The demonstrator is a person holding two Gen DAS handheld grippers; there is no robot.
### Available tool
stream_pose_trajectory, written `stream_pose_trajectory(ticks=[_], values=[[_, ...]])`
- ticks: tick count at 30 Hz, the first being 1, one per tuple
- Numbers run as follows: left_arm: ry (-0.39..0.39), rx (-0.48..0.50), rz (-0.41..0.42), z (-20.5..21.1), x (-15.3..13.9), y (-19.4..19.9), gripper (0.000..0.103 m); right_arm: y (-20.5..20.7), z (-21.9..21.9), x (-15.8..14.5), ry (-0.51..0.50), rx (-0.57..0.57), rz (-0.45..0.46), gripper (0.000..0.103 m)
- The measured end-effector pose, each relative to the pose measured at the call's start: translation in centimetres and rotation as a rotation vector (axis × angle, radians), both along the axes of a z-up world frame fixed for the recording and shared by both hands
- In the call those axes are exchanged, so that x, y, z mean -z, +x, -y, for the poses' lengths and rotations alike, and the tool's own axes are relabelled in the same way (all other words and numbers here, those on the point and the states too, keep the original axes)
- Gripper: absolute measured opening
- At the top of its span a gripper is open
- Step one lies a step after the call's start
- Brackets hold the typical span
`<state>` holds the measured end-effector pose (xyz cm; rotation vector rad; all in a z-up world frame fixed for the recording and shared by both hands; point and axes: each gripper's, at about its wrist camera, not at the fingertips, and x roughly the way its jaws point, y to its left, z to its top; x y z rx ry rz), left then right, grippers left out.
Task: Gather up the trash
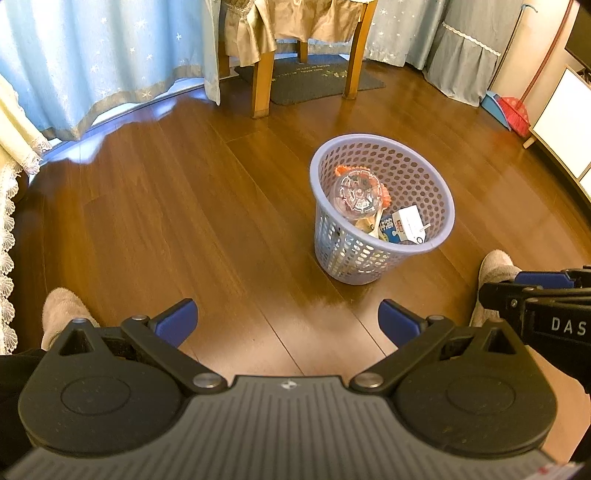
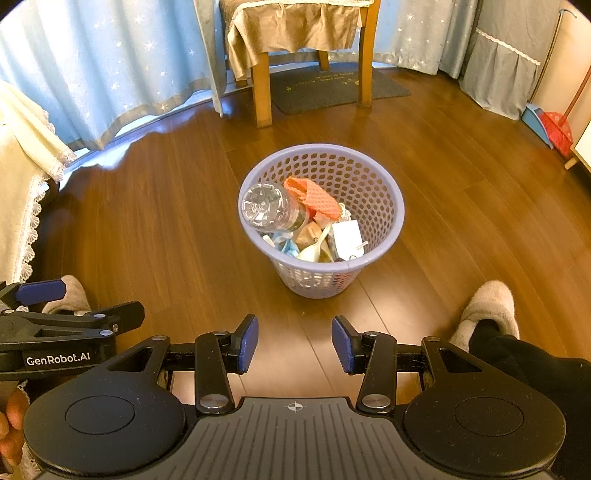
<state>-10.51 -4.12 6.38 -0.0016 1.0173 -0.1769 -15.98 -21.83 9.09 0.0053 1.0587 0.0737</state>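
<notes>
Both claws, left gripper and right gripper, gape empty. Trash fills the basket; visible floor looks clear, so collection seems finished.

left gripper fingers spread wide, right gripper parted, both empty

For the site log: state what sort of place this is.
Probably a room in a home: a wooden floor, star-patterned curtains, a cloth-draped wooden chair and a trash-filled basket.

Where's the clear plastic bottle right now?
In both wrist views, the clear plastic bottle lies inside the lavender perforated basket, against its left wall beside orange mesh netting.
</notes>
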Motion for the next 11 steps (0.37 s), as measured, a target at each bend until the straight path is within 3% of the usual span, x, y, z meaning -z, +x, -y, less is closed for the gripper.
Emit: stream_pose_trajectory(ticks=[11], values=[[-0.002,0.007,-0.002,0.1,0.23,-0.08,0.102,0.05,0.0,-0.06,0.001,0.002,0.001,0.042]])
